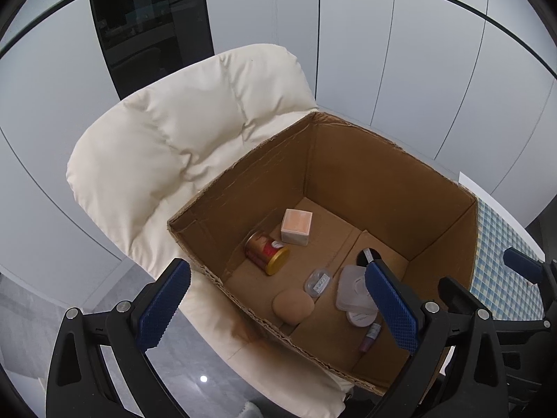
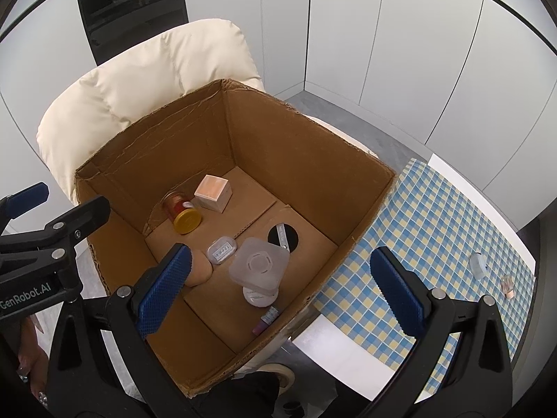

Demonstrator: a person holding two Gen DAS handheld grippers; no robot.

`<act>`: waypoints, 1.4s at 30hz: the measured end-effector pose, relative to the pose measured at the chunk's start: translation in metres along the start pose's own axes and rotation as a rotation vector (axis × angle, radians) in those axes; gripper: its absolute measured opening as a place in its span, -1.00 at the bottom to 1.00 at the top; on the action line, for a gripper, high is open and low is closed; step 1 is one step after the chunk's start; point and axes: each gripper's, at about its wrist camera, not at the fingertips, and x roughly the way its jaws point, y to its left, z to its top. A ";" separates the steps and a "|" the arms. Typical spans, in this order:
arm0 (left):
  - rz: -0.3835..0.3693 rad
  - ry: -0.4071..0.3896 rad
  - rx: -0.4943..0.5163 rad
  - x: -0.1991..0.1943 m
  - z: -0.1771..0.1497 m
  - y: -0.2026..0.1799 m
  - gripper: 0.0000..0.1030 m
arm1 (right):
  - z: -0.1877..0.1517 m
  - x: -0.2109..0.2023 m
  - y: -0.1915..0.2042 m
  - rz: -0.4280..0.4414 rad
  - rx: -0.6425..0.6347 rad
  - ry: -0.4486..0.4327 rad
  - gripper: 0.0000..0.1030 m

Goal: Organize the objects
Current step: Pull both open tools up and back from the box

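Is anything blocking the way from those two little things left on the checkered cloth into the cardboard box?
Nothing visible does. The pale blue piece and small bottle lie on bare checkered cloth, the cardboard box is open-topped, and the open right gripper holds nothing.

L gripper (image 1: 278,299) was wide open, nothing btwn its blue pads (image 1: 391,304), aimed fwd and down. R gripper (image 2: 282,292) was also spread wide and empty, tilted down the same way. Both were held side by side, close together: L gripper showed at the left edge of the R view, R gripper's tips at the right edge of the L view.
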 end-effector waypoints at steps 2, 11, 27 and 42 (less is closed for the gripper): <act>0.002 -0.002 0.002 -0.003 0.000 0.000 0.95 | 0.000 -0.003 0.000 0.001 -0.001 -0.001 1.00; 0.040 -0.005 0.011 -0.017 -0.005 0.000 0.95 | -0.004 -0.020 -0.012 -0.003 0.029 -0.002 1.00; 0.053 -0.012 0.051 -0.060 -0.031 0.001 0.95 | -0.030 -0.070 -0.019 0.004 0.058 -0.021 1.00; 0.058 -0.031 0.058 -0.106 -0.065 0.012 0.95 | -0.060 -0.120 -0.006 0.005 0.044 -0.047 1.00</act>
